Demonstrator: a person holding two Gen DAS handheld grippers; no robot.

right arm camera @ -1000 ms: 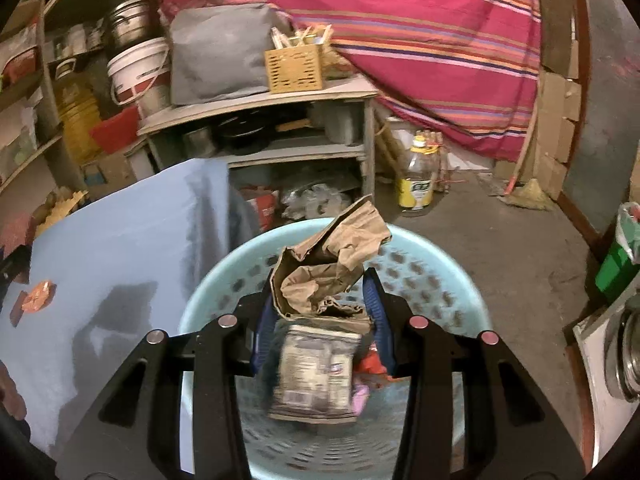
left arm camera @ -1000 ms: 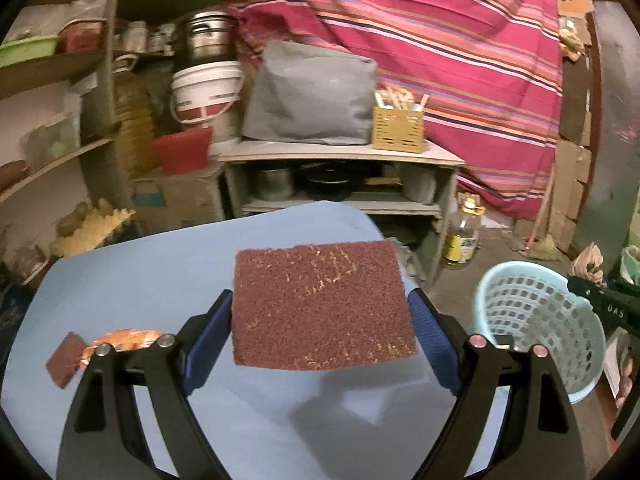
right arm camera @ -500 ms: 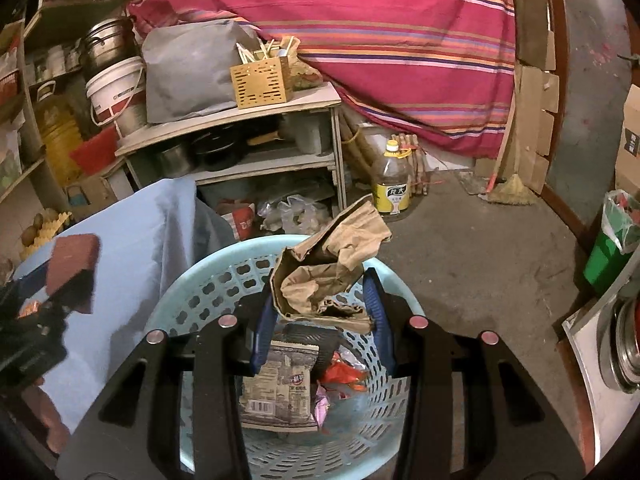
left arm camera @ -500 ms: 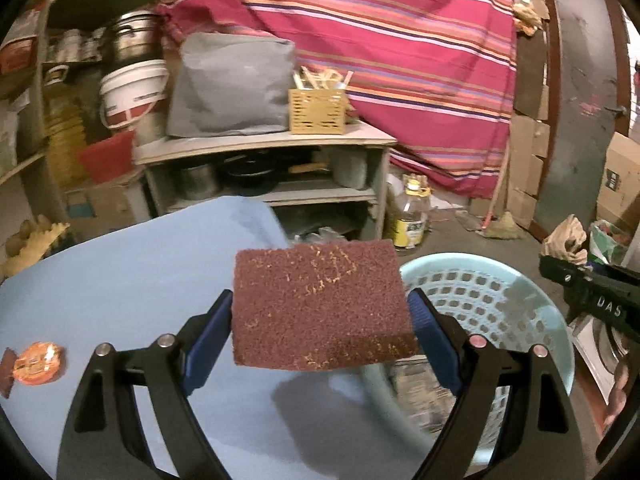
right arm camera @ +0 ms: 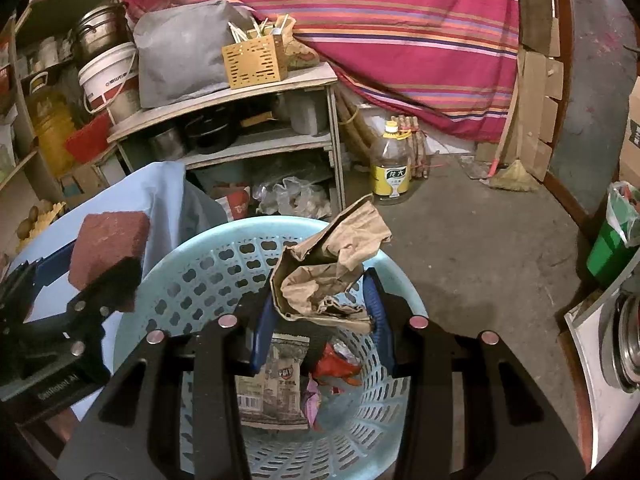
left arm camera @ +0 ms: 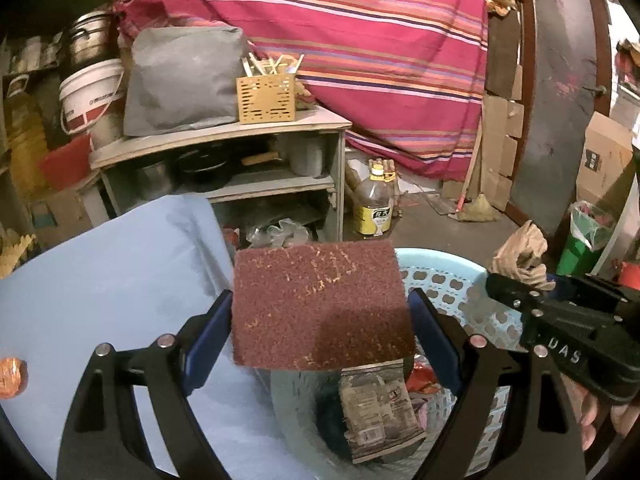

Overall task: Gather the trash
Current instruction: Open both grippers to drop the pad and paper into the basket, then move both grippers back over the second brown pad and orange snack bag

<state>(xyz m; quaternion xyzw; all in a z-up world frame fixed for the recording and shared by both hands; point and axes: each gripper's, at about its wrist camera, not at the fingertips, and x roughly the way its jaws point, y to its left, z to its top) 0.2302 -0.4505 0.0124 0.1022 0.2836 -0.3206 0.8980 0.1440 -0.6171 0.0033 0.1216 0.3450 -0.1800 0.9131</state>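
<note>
A cluttered storeroom lies ahead of us: a striped cloth on the back wall, shelves of pots, a bottle [right arm camera: 391, 164] on the concrete floor, and a blue tabletop [left arm camera: 100, 272] to our left. Beside it stands the pale basket [right arm camera: 208, 258], already holding a wrapper [right arm camera: 272, 384] and other scraps.

Since a second ago our left tongs [left arm camera: 320, 328] have swung off the tabletop until the pad [left arm camera: 320, 304] hangs half over the basket rim. They stand wide, clamped on the pad's two short sides. Our right tongs [right arm camera: 320, 304], at a middling gap, grip the crumpled paper [right arm camera: 328, 268] above the basket's mouth. Both pieces now look ready to drop, we judge.

The pad lies nearly flat, its long axis running across from pad-side to pad-side, its far edge tipped slightly downward. The paper stands roughly upright, its loose end pointing up and away. One orange scrap [left arm camera: 12, 374] remains on the tabletop.
</note>
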